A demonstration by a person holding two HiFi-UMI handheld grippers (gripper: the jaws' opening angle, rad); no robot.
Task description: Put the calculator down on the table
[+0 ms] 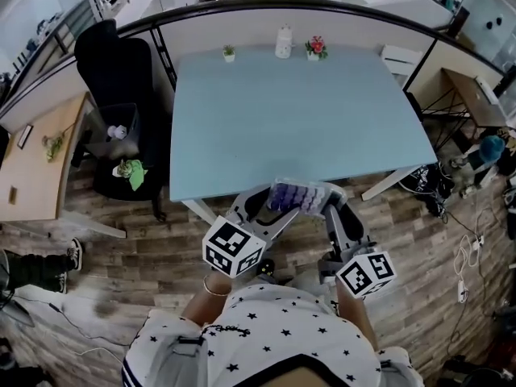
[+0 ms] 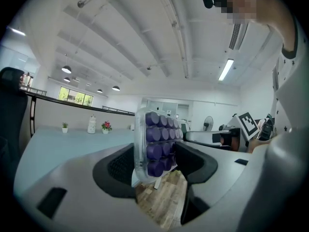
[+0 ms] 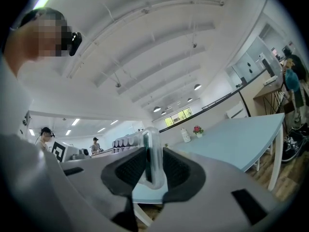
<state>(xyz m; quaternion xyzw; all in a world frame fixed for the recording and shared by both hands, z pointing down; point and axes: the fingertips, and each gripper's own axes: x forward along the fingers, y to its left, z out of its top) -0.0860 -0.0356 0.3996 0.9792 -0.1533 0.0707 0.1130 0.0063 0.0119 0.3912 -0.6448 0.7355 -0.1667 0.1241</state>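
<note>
The calculator, clear-bodied with round purple keys, hangs in the air just over the near edge of the light-blue table. Both grippers hold it, one at each end. My left gripper has its jaws wide, closed on the calculator's left end. In the left gripper view the calculator stands upright between the pads, keys facing right. My right gripper clamps the other end. The right gripper view shows the calculator edge-on, pinched between the two pads.
A small plant pot, a white jar and a flower pot stand along the table's far edge. A black office chair and a wooden desk are at the left; another desk is at the right.
</note>
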